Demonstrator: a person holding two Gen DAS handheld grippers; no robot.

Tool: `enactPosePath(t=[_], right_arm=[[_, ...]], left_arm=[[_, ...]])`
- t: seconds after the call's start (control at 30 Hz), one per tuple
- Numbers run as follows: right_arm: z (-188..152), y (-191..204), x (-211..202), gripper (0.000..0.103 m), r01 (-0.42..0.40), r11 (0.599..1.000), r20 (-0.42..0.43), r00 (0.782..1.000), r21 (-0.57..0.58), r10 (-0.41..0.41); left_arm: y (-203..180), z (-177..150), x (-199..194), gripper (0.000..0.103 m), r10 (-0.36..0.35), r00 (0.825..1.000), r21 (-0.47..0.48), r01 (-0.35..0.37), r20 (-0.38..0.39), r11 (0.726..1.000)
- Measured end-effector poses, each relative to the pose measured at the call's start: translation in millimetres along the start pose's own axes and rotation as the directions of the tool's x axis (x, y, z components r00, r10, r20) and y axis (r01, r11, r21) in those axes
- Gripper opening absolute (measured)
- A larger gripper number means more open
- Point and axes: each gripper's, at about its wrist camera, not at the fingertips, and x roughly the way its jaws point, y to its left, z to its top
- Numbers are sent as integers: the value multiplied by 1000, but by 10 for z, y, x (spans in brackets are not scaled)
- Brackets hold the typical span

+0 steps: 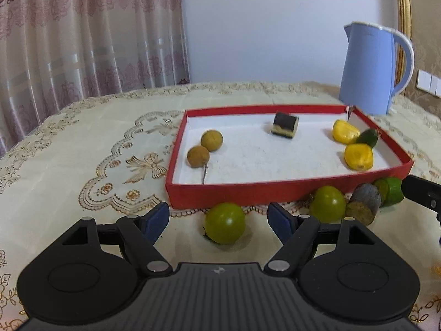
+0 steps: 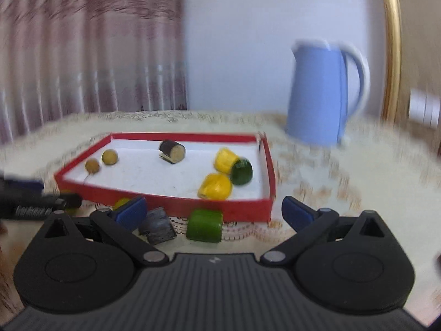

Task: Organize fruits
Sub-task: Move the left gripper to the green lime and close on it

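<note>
A red tray [image 1: 228,194] with a white floor holds two brown longans [image 1: 205,147], a dark eggplant piece [image 1: 285,125], two yellow pieces [image 1: 358,156] and a dark green piece [image 1: 368,137]. My left gripper [image 1: 219,222] is open around a green round fruit [image 1: 224,223] on the cloth before the tray. A second green fruit [image 1: 327,204], an eggplant piece [image 1: 363,207] and a green piece [image 1: 390,191] lie to its right. My right gripper [image 2: 215,211] is open; the green piece [image 2: 204,225] and eggplant piece [image 2: 157,226] lie between its fingers. The tray [image 2: 176,202] is beyond.
A blue kettle [image 1: 369,69] stands behind the tray's right corner, also in the right wrist view [image 2: 319,93]. An embroidered cream tablecloth [image 1: 96,143] covers the table. Curtains hang behind at left. The right wrist view is motion-blurred.
</note>
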Motion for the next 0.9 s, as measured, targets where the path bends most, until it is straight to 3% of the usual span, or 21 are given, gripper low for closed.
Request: enactPosePath(t=[0.2,0.63,0.73,0.9], right_arm=[[-21,154,-6,103,-46,998,-26,999,-53,45],[-21,160,-87,103,-30,998,-26,999,-48,29],[-21,161,-99,103,-29,999,-24,999,-44,28],[-19,160,-123,103,-16,999,-21,1000,-51,15]], left_arm=[[7,-2,44,78,18,1000,3,-18,-15,1000],[-29,-16,142,78,35,999,24,-35,-31,999],[-29,-19,162,67,31,999,27,-30,-43,999],[-22,-26,168,66,28,999,25,-26,-45,999]])
